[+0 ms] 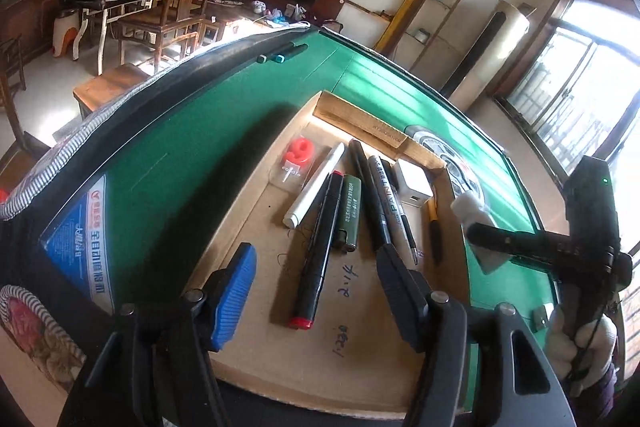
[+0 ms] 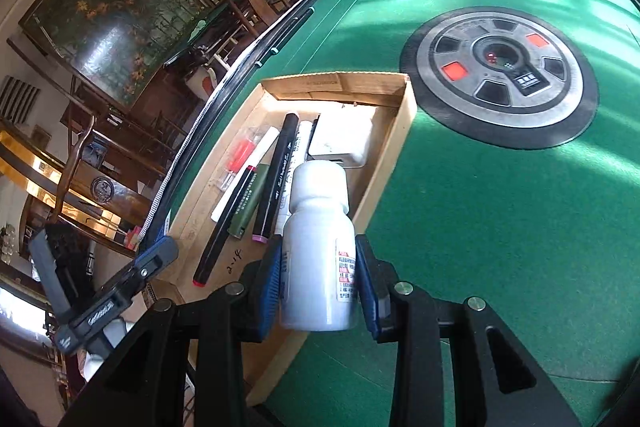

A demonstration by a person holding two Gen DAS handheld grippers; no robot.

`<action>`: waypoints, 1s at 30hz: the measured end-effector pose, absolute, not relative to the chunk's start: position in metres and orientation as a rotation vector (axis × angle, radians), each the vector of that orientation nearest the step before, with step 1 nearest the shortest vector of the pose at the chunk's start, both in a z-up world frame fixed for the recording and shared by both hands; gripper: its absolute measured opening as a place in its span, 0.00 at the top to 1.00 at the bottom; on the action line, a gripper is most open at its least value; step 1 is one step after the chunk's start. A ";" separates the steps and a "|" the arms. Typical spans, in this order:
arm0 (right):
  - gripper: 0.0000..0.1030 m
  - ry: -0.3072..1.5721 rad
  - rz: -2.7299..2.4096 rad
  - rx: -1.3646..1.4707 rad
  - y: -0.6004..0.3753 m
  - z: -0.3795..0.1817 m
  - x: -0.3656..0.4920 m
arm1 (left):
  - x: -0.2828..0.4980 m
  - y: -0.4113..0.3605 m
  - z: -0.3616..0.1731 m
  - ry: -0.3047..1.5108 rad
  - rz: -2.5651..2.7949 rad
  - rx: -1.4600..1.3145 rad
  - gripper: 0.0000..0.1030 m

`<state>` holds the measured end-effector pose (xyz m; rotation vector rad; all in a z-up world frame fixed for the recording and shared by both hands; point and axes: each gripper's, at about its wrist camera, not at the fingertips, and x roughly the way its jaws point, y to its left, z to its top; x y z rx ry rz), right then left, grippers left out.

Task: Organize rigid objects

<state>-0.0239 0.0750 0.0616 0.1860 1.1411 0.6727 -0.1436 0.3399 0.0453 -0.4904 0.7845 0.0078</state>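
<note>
A shallow cardboard tray (image 1: 248, 211) lies on the green table. It holds several pens and markers, among them a black marker with red ends (image 1: 318, 255), a white pen (image 1: 316, 185), a green tube (image 1: 348, 213), a red item in a clear pack (image 1: 298, 155) and a white charger (image 1: 412, 183). My left gripper (image 1: 316, 287) is open and empty just above the black marker. My right gripper (image 2: 318, 287) is shut on a white bottle (image 2: 316, 251) and holds it over the tray's right wall (image 2: 394, 155). The bottle also shows in the left wrist view (image 1: 472, 211).
The table's round grey control hub (image 2: 500, 75) sits right of the tray. Two teal-capped markers (image 1: 280, 53) lie at the table's far edge. A printed blue and white bag (image 1: 80, 239) lies left of the tray. Chairs and another table stand beyond.
</note>
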 end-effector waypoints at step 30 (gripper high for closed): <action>0.32 0.878 0.261 0.143 -0.074 0.101 -0.054 | -0.157 0.309 0.068 0.699 -0.246 -0.502 0.18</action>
